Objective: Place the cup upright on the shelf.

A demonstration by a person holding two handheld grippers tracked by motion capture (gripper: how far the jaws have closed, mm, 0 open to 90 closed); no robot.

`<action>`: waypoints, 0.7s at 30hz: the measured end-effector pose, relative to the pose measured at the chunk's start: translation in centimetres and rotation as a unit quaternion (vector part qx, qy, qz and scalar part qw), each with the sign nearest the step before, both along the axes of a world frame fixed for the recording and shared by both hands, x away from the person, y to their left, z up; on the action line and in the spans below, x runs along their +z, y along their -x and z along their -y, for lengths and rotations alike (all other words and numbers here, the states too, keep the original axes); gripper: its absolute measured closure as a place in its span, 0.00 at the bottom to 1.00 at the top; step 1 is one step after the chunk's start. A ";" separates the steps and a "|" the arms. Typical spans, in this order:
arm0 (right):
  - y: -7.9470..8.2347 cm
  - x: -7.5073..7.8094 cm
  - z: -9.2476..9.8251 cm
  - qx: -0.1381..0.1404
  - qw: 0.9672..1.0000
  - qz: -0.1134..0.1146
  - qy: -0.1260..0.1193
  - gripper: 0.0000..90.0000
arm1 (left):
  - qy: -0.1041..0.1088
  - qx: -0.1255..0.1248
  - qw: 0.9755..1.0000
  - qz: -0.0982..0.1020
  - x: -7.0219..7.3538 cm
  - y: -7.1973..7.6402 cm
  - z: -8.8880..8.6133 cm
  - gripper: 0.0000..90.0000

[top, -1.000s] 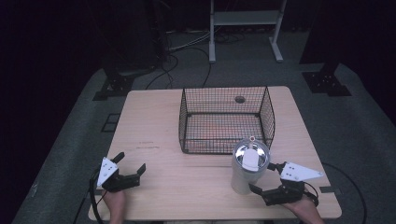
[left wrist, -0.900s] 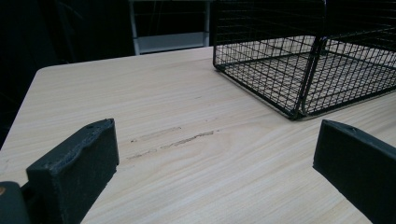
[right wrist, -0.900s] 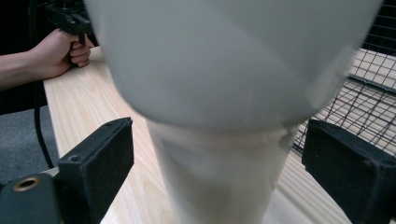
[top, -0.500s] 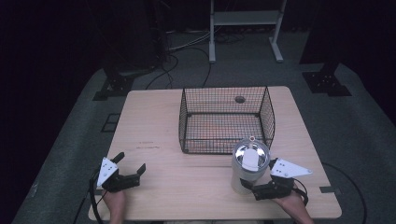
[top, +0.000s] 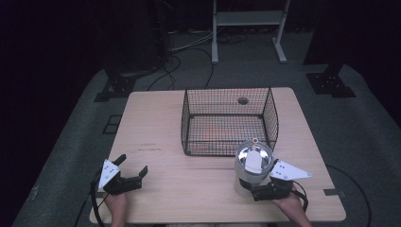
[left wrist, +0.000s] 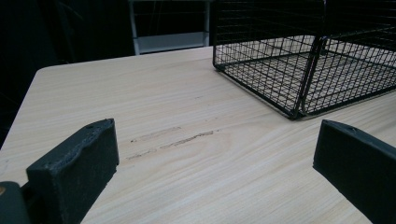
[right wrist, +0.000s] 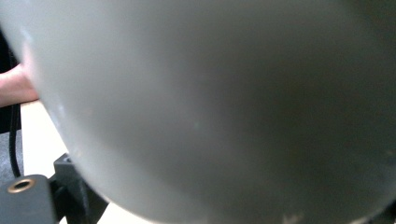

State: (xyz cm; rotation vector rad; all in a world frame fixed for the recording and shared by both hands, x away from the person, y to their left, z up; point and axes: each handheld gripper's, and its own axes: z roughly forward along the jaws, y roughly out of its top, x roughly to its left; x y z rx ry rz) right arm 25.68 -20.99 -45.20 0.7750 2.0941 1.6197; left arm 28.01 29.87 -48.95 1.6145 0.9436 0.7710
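I had the right gripper pressed up against the lower wall of the can, which stood upright near the table's front edge, toward the front right corner and just in front of the basket's near right corner. In the right gripper view the can's grey wall sat so close that I saw little beyond it but a bit of one black jaw at the bottom left; I could not tell whether the jaws had closed on the can or merely stood around it. The left gripper rested near the front left corner with its jaws spread wide and nothing between them, the basket's corner farther off in its own view.

I judged this to be the grasping step: securing the can before any lift. The next move would call for a firm squeeze low on the wall, then a straight lift high enough to clear the basket's rim, if the basket was the goal.

I could read no brand or writing on the can; a pale tag or tab lay across its shiny top, too small to make out.
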 end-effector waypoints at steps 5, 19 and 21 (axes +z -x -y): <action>-0.1 -0.2 -0.2 -0.002 1.000 0.011 -0.008 0.09 | 0.001 0.000 1.000 0.001 0.0 0.0 0.0 0.00; 0.1 0.0 0.1 -0.002 1.000 0.002 -0.001 0.09 | 0.002 -0.001 1.000 0.000 0.0 0.0 0.0 0.00; 0.1 0.0 0.1 -0.002 1.000 0.001 -0.001 0.09 | 0.004 -0.001 1.000 0.002 0.0 0.0 -0.1 0.00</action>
